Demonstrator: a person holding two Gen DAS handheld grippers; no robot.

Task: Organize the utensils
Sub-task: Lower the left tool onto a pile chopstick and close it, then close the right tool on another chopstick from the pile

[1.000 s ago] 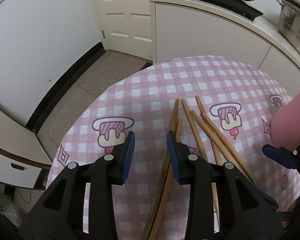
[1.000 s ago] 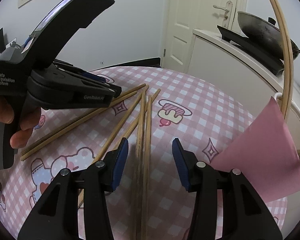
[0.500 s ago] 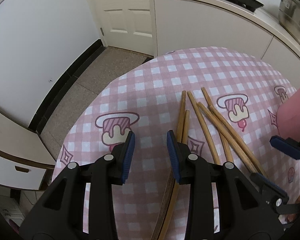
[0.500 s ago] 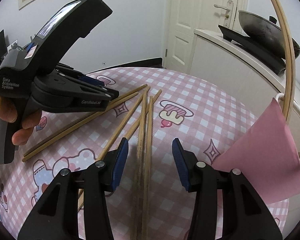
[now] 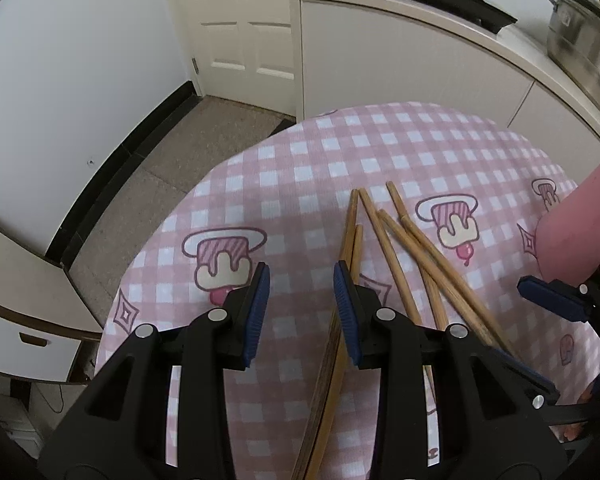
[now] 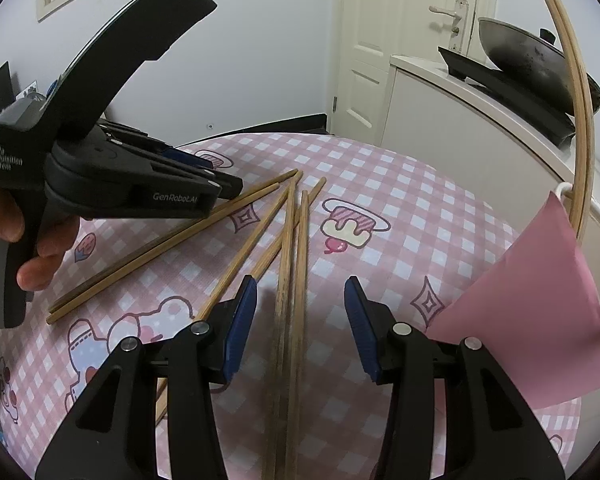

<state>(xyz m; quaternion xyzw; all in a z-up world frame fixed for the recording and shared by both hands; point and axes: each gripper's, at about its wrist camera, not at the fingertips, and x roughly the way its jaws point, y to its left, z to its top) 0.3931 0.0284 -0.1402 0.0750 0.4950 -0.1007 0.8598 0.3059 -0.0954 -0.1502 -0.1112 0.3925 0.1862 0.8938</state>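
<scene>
Several wooden chopsticks (image 5: pixel 388 264) lie fanned out on the pink checked tablecloth (image 5: pixel 300 184); they also show in the right wrist view (image 6: pixel 288 248). My left gripper (image 5: pixel 300 316) is open and empty, just above the cloth, with one pair of chopsticks under its right finger. My right gripper (image 6: pixel 300 320) is open and empty, straddling two chopsticks that lie side by side. A pink holder (image 6: pixel 540 312) at the right has two chopsticks (image 6: pixel 580 92) standing in it. The left gripper's body (image 6: pixel 100 176) shows at the left of the right wrist view.
A white counter (image 5: pixel 420 64) with a wok (image 6: pixel 532 68) and a steel pot (image 5: pixel 580 40) stands behind the table. A white door (image 5: pixel 244 20) and bare floor (image 5: pixel 188 152) lie beyond the table's far edge. A white drawer unit (image 5: pixel 24 344) stands at the left.
The left gripper dipped forward and then came back, so the chopsticks sit a little farther ahead of it. The right gripper has barely moved. Both stay open.
</scene>
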